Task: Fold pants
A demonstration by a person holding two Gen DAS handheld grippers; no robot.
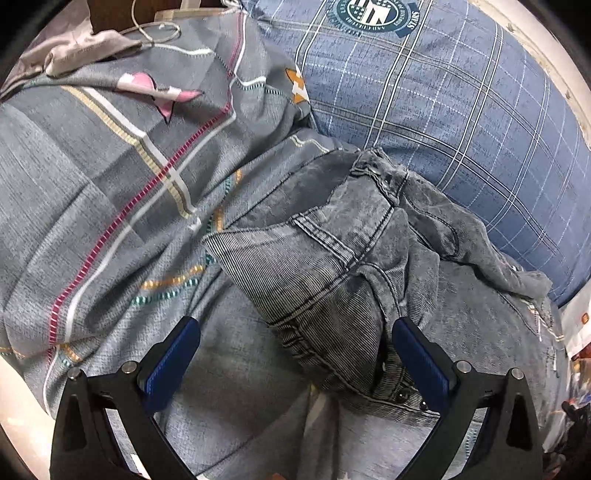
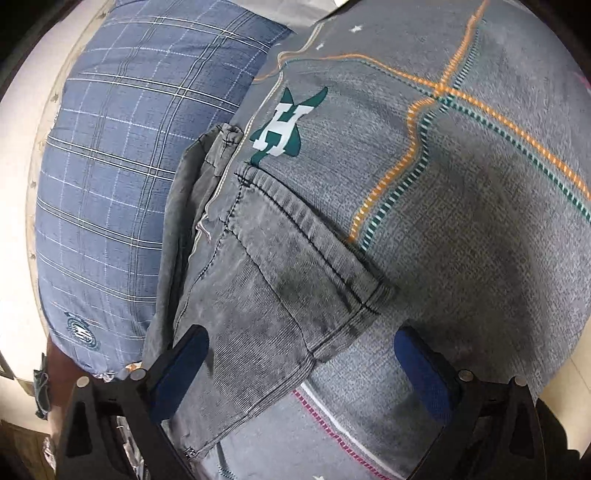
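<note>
left hand-held gripper [image 1: 295, 328]: released, jaws spread wide, a bunched fold of the grey jeans [image 1: 332, 266] lying between them, ungrasped | right hand-held gripper [image 2: 301, 341]: released too, jeans leg hem [image 2: 343, 295] between its blue pads (not pinched) | jeans rest on grey striped quilt [image 1: 110, 184], blue plaid pillow [image 2: 110, 166] beyond, touching them

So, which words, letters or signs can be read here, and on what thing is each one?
"STARS": banner on the round emblem of the blue plaid pillow; its ring text is too blurred.
"H": green star on the grey duvet.
The orange star's letter is unclear.
Jeans: no text.
</note>
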